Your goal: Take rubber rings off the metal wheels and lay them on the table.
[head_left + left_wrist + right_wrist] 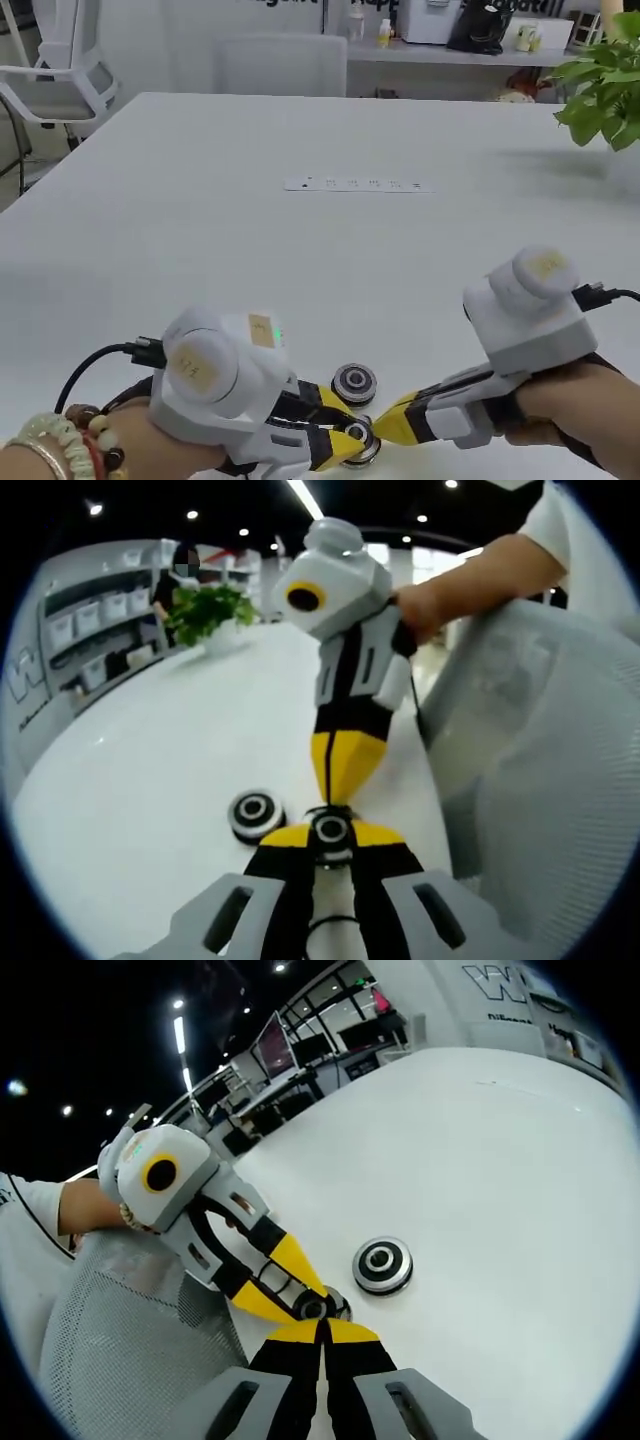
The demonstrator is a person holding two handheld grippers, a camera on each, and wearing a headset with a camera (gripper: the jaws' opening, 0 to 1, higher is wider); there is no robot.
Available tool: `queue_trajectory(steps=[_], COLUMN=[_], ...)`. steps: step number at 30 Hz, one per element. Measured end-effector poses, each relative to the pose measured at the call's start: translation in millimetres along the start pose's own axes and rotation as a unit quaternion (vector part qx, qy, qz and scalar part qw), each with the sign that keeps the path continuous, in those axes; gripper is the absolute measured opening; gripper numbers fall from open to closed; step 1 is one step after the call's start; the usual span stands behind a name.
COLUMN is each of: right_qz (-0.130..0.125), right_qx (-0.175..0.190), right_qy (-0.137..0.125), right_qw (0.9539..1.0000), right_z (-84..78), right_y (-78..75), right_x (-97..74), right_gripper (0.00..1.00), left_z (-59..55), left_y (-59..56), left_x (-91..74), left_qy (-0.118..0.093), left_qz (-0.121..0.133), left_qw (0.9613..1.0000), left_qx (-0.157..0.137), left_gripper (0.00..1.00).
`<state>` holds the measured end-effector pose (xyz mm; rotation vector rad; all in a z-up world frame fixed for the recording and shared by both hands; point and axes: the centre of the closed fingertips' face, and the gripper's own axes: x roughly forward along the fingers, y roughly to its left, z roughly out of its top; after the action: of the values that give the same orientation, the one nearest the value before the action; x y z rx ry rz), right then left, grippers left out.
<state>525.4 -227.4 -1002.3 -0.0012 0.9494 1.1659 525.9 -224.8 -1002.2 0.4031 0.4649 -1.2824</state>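
Bottom centre of head view: two grippers working one wheel

Left gripper [330, 842] is clamping the held wheel [362, 447] between its yellow jaws, likely steadying it so the ring can be peeled. Right gripper [322, 1332] is meeting it tip-on from the opposite side, jaws pressed together at the wheel's edge; can't tell whether rubber is pinched between them. Just above, a loose wheel [354, 382] is lying flat on the smooth white table [300, 250], its dark rubber ring [341, 383] circling a shiny metal hub, not yet stripped.
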Motion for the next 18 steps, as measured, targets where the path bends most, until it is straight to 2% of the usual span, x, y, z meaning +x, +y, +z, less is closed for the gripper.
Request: queue_trajectory(steps=[8,10,12,15,18], right_qz=[0.011,0.018,0.012,-0.003,-0.004], right_qx=[-0.009,-0.002,0.000,-0.005,0.003], right_qy=[-0.002,-0.016,-0.020,-0.007,-0.003], right_qw=[0.9999,0.9997,0.9997,1.0000,1.0000], right_z=[2.5,8.1,10.4,4.6,2.0], right_y=[8.1,10.8,8.5,2.0,-0.3], right_x=[3.2,4.0,4.1,4.6,4.0], right_gripper=[0.00,0.00,0.00,0.00,0.00], left_z=[-0.1,0.2,0.5,0.7,1.0], left_y=[0.3,0.2,0.0,-0.4,-1.1], left_x=[0.2,0.5,0.8,1.1,1.4], left_qy=[0.000,-0.001,-0.001,0.000,0.000], left_qz=[0.000,0.000,0.001,0.001,0.001], left_qw=[1.0000,1.0000,1.0000,1.0000,1.0000], left_qx=[-0.001,-0.001,-0.001,-0.001,-0.006], left_gripper=[0.13,0.13,0.13,0.13,0.14])
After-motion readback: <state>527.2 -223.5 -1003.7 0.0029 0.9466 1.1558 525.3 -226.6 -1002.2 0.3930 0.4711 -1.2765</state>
